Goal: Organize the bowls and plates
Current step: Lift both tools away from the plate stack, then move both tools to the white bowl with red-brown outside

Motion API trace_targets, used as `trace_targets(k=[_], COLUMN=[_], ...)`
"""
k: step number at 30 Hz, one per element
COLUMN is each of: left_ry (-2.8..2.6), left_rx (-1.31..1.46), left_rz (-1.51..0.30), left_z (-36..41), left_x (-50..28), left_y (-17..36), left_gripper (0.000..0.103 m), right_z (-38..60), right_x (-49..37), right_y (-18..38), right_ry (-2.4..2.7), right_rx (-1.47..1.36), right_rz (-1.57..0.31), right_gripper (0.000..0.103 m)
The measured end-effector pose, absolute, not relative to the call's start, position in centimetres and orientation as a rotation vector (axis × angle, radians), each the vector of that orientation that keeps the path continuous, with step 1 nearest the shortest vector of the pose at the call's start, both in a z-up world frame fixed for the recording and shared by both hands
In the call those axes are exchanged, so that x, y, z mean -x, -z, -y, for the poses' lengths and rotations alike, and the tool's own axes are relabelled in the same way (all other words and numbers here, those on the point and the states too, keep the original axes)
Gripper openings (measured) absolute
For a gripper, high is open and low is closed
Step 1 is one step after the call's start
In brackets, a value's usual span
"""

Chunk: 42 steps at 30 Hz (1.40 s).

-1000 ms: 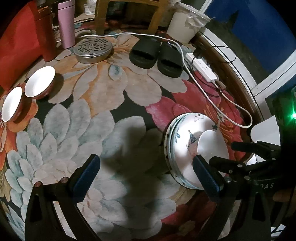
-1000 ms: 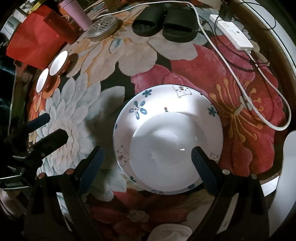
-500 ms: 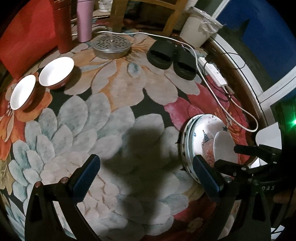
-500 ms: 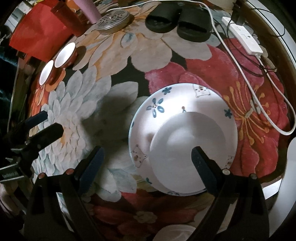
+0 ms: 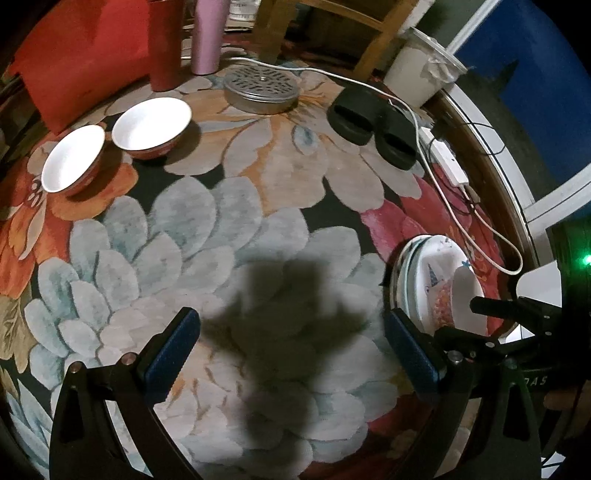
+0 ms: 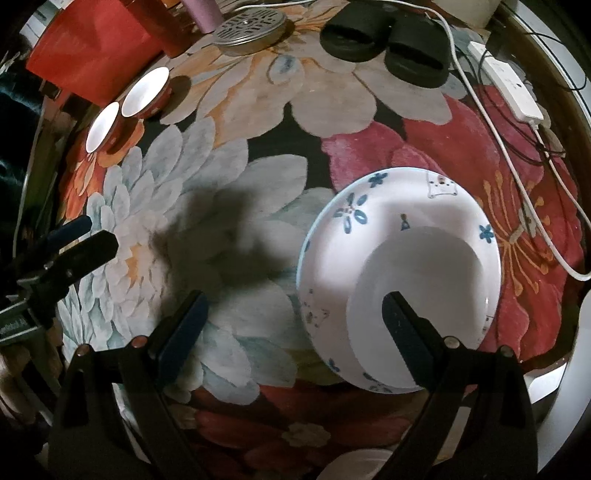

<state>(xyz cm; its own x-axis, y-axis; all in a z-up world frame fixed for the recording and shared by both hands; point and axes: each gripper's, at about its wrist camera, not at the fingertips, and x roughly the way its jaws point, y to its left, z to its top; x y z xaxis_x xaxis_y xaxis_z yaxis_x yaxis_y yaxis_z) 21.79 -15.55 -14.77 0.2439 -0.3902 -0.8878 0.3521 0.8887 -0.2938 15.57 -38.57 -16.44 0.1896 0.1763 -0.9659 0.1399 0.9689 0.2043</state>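
My left gripper [image 5: 291, 350] is spread wide, both blue pads apart with nothing between them but flowered rug [image 5: 229, 236]. It holds nothing and touches nothing. Its shadow sits dark on the pale petals right under it.

My right gripper [image 6: 291, 325] is just as wide apart and equally empty. Its right pad [image 6: 410, 332] hangs over the stack of plates [image 6: 399, 280], over the white shaded centre of the top plate; from this angle I can't tell whether it is touching the plate or only above it. The left pad is out over bare rug.

The stack lies flat on the rug, faces up, on the red flower. In the left wrist view I see it edge-on at the right, several rims layered [image 5: 410, 280], with the other gripper's black fingers reaching across it. The top plate carries blue flowers and small cartoon figures around its border.

The two red bowls with white insides, near bowl [image 5: 72, 162] and far bowl [image 5: 151, 125], stand upright, mouths up, side by side and just about touching, well apart from the plates, up at the left edge of the rug.

Beyond them: a red tumbler [image 5: 164, 44], a pink tumbler [image 5: 208, 35], a perforated metal lid [image 5: 261, 88], black slippers [image 5: 373, 125], and a white power strip [image 5: 448, 162] with its cable.
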Motion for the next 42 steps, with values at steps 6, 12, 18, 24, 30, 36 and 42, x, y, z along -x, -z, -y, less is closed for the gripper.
trace_targets(k=[6,12,18,24,30,36,42], left_ry=[0.479,0.45,0.414,0.372,0.315,0.266,0.225], left_rx=[0.056,0.074,0.101,0.123,0.171,0.211,0.266], left_rz=[-1.22,-1.22,-1.216,-1.196,-1.174,-1.157,-1.151], left_z=[13.6,11.7,9.3,6.7,3.4,0.4,-2.0], left_x=[-22.2,-22.6,-23.3,-24.1,-25.5,-26.7,-28.2], left_y=[14.9,15.2,15.4,15.1,14.8,14.9,15.8], left_gripper=[0.1,0.1,0.1,0.1,0.1,0.1,0.1], right_z=[37.1,35.8,34.5,32.5,29.6,27.2,25.2], right_x=[-15.9,-16.6,-17.7,-19.8,-22.5,-24.6,-26.2], right_y=[16.4,16.5,15.8,14.4,13.0,12.5,12.4], right_ry=[-0.041,-0.052,-0.063,-0.095,-0.143,-0.173,-0.199], right_rx=[-0.253,-0.231,-0.211,-0.179,-0.142,-0.114,-0.068], right_rz=[-1.385,-1.383,-1.365,-1.33,-1.301,-1.292,-1.291], right_gripper=[0.096,0.096,0.096,0.096,0.097,0.097,0.097])
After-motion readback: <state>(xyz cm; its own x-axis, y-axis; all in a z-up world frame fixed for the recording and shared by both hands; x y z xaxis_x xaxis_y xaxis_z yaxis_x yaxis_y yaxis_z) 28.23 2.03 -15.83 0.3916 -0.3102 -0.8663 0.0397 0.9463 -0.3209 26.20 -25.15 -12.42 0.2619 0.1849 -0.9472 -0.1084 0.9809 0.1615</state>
